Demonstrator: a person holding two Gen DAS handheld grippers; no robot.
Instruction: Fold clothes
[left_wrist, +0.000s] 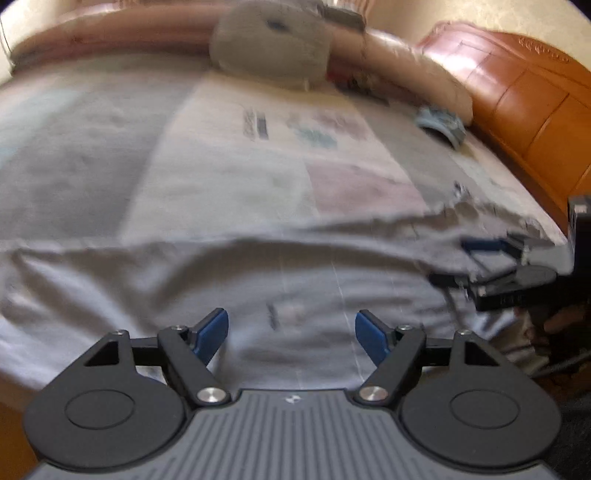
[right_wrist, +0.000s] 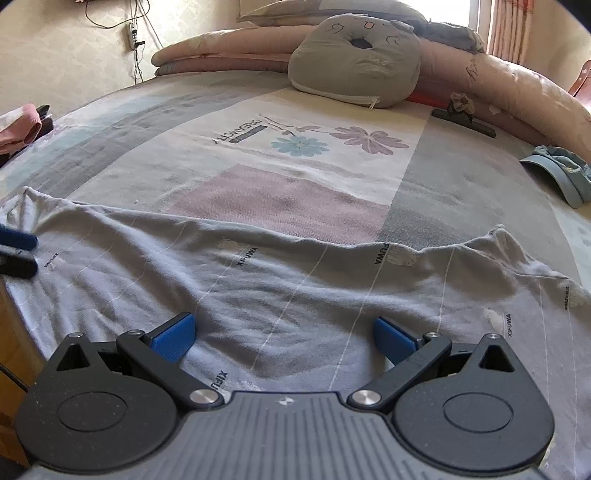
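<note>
A light grey garment (right_wrist: 295, 280) with thin white lines and small printed logos lies spread flat across the near edge of the bed. In the blurred left wrist view it is the grey garment (left_wrist: 221, 288). My left gripper (left_wrist: 291, 332) hovers open over it, blue pads wide apart and holding nothing. Over the garment's middle, my right gripper (right_wrist: 283, 334) is also open and empty. The left gripper's fingertips (right_wrist: 20, 238) show at the garment's left end. The right gripper (left_wrist: 495, 266) shows at the garment's right end.
The bed sheet (right_wrist: 280, 192) has grey, pink and flower panels. At the back are a grey cat-face cushion (right_wrist: 354, 55) and a rolled pink quilt (right_wrist: 517, 92). A blue cap (right_wrist: 561, 173) lies right, pink clothes (right_wrist: 18, 125) left. A brown headboard (left_wrist: 517, 103) stands right.
</note>
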